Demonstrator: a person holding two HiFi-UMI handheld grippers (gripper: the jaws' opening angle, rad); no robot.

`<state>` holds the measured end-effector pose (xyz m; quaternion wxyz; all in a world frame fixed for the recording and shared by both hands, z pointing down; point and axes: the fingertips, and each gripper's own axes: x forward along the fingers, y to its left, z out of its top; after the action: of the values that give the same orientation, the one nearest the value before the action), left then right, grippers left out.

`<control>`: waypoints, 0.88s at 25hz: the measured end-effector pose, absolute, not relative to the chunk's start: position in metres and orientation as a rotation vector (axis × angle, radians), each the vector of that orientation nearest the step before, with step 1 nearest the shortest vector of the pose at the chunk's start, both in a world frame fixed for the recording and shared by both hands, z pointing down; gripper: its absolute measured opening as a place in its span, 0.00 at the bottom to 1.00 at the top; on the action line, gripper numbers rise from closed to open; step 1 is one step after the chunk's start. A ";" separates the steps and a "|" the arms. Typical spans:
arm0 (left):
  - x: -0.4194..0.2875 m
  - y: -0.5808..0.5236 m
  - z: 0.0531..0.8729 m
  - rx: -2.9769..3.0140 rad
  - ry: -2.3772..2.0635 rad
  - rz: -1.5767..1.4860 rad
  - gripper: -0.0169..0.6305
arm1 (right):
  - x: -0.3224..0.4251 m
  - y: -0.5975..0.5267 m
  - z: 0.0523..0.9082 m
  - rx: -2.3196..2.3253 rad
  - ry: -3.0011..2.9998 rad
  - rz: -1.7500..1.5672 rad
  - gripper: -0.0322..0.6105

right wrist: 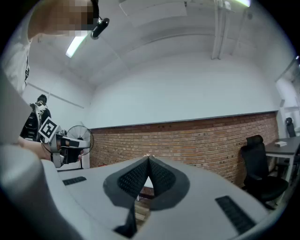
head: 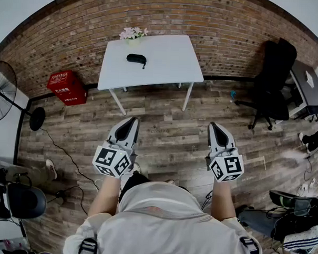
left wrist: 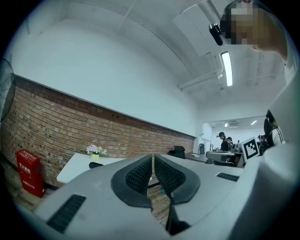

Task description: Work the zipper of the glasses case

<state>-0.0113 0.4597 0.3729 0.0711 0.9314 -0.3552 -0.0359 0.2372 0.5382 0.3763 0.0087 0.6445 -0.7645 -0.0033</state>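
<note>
On the far white table (head: 167,53) the glasses case (head: 136,58) is left unreached; left gripper (head: 129,122) and right gripper (head: 218,127) are held clenched, empty, presumably pending approach.

The glasses case (head: 136,58) was a small, black, oblong item with rounded ends. It lay flat on the white table (head: 167,63), with its long axis running roughly left to right. It sat in the table's far-left part, near the pink flowers (head: 132,33) but apart from them. Nothing touched it. The zipper's state was too small to read.
</note>
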 end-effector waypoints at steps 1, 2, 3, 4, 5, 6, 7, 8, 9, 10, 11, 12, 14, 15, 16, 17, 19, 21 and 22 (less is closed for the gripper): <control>-0.008 0.460 0.372 2.800 -1.065 -0.106 0.07 | 0.239 0.539 0.375 2.014 -2.389 -0.008 0.13; -0.005 0.461 0.371 2.801 -1.061 -0.103 0.07 | 0.241 0.539 0.374 2.014 -2.390 -0.005 0.13; -0.003 0.461 0.370 2.801 -1.057 -0.101 0.07 | 0.243 0.538 0.373 2.014 -2.391 -0.004 0.13; -0.001 0.461 0.370 2.802 -1.053 -0.099 0.07 | 0.243 0.538 0.373 2.012 -2.393 -0.004 0.13; -0.001 0.460 0.369 2.804 -1.050 -0.096 0.07 | 0.241 0.537 0.373 2.008 -2.395 -0.005 0.13; -0.001 0.460 0.370 2.806 -1.047 -0.094 0.07 | 0.240 0.537 0.374 2.004 -2.395 -0.006 0.13; -0.001 0.461 0.371 2.807 -1.045 -0.093 0.07 | 0.238 0.538 0.376 2.001 -2.394 -0.005 0.13; -0.001 0.461 0.373 2.806 -1.043 -0.092 0.07 | 0.238 0.539 0.378 2.000 -2.391 -0.001 0.13; -0.001 0.461 0.374 2.805 -1.042 -0.093 0.07 | 0.237 0.540 0.380 2.000 -2.388 0.004 0.13; -0.001 0.461 0.374 2.803 -1.042 -0.094 0.07 | 0.237 0.540 0.381 2.000 -2.386 0.009 0.13; -0.002 0.460 0.375 2.801 -1.041 -0.095 0.07 | 0.237 0.540 0.381 1.999 -2.384 0.012 0.13; -0.002 0.459 0.374 2.800 -1.040 -0.095 0.07 | 0.236 0.539 0.382 1.997 -2.381 0.014 0.13; -0.005 0.455 0.374 2.798 -1.037 -0.092 0.07 | 0.234 0.536 0.381 1.993 -2.376 0.016 0.13; -0.007 0.453 0.374 2.798 -1.036 -0.088 0.07 | 0.232 0.534 0.381 1.991 -2.374 0.018 0.13; -0.009 0.450 0.375 2.797 -1.035 -0.084 0.07 | 0.229 0.532 0.382 1.987 -2.375 0.022 0.13; -0.012 0.447 0.377 2.795 -1.035 -0.080 0.07 | 0.225 0.529 0.383 1.981 -2.380 0.028 0.13; -0.019 0.441 0.380 2.789 -1.036 -0.072 0.07 | 0.217 0.522 0.385 1.961 -2.404 0.044 0.13; -0.027 0.432 0.381 2.780 -1.040 -0.069 0.07 | 0.208 0.512 0.386 1.942 -2.427 0.056 0.13; -0.033 0.427 0.381 2.777 -1.042 -0.070 0.07 | 0.202 0.506 0.386 1.934 -2.432 0.060 0.13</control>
<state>-0.0326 0.4268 0.3814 0.0875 0.9324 -0.3499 -0.0236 0.2024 0.5055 0.3863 0.0168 0.6223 -0.7824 0.0192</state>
